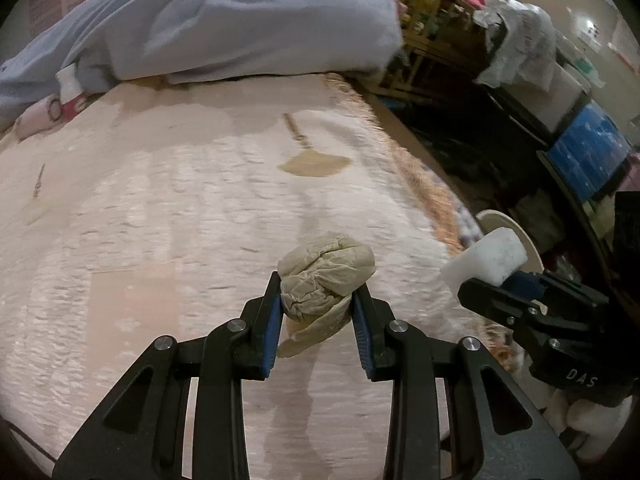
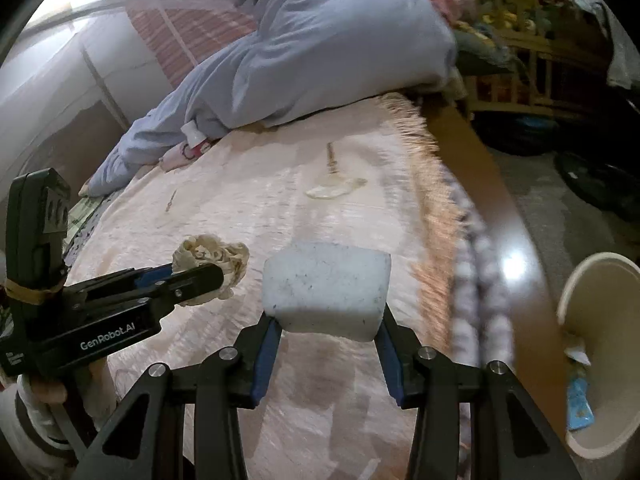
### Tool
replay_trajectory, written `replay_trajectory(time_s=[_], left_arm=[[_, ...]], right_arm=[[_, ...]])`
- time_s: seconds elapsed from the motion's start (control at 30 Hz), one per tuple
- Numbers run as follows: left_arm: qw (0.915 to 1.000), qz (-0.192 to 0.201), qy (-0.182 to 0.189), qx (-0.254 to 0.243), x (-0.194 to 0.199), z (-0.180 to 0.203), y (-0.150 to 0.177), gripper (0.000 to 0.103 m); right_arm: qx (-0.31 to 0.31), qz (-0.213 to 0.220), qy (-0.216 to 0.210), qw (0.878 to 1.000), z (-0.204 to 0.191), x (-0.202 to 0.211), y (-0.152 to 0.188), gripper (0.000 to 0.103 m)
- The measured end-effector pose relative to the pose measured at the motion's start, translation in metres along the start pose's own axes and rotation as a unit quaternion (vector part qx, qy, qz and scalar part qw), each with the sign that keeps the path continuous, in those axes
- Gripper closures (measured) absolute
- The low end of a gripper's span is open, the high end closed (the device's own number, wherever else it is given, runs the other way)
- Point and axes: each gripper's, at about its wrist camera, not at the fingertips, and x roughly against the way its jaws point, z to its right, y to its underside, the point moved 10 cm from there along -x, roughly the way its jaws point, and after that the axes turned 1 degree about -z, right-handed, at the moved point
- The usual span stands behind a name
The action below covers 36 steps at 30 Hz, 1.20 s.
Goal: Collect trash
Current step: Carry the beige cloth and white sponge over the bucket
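My left gripper (image 1: 318, 294) is shut on a crumpled beige tissue (image 1: 326, 276) and holds it above the pink bedspread (image 1: 160, 220). It also shows in the right wrist view (image 2: 204, 276) with the tissue (image 2: 212, 254). My right gripper (image 2: 326, 324) is shut on a white foam block (image 2: 326, 290) above the bed's right side. The block (image 1: 488, 256) and that gripper (image 1: 496, 284) show in the left wrist view. A cream trash bin (image 2: 600, 344) stands beside the bed at the right, with a blue wrapper (image 2: 578, 404) inside. Its rim (image 1: 516, 232) shows behind the block.
A blue-grey quilt (image 1: 224, 28) is heaped at the bed's far end. A flat tan fan-shaped thing (image 1: 314, 164) lies mid-bed. The bed's fringed edge (image 2: 432, 216) and wooden side rail (image 2: 500, 216) run at the right. Wooden shelves (image 2: 520, 52) and clutter stand beyond.
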Motion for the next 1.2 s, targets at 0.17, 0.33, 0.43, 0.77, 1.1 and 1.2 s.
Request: replay_trajectory(time_s=[0.17, 0.33, 0.43, 0.77, 1.1, 1.2], left_arm=[[0.9996, -0.001, 0.014, -0.025, -0.004, 0.038, 0.000, 0.074], [0.9986, -0.004, 0.027, -0.046, -0.008, 0.070, 0.000, 0.074], [0.9977, -0.005, 0.034, -0.059, -0.011, 0.089, -0.001, 0.074], [0.9942, -0.018, 0.065, -0.083, -0.024, 0.141, -0.001, 0.074], [0.9892, -0.034, 0.099, -0.103, -0.037, 0.189, 0.000, 0.074], [0.9868, -0.040, 0.113, -0.108, -0.041, 0.204, 0.001, 0.074]], right_arm=[[-0.009, 0.010, 0.018, 1.000, 0.024, 0.026, 0.007, 0.058], [-0.024, 0.021, 0.034, 0.999, 0.051, 0.049, 0.015, 0.058], [-0.032, 0.027, 0.042, 0.998, 0.065, 0.060, 0.017, 0.058], [-0.065, 0.041, 0.070, 0.995, 0.113, 0.090, 0.028, 0.057], [-0.100, 0.043, 0.097, 0.989, 0.160, 0.110, 0.040, 0.057], [-0.105, 0.045, 0.108, 0.988, 0.170, 0.115, 0.042, 0.057]])
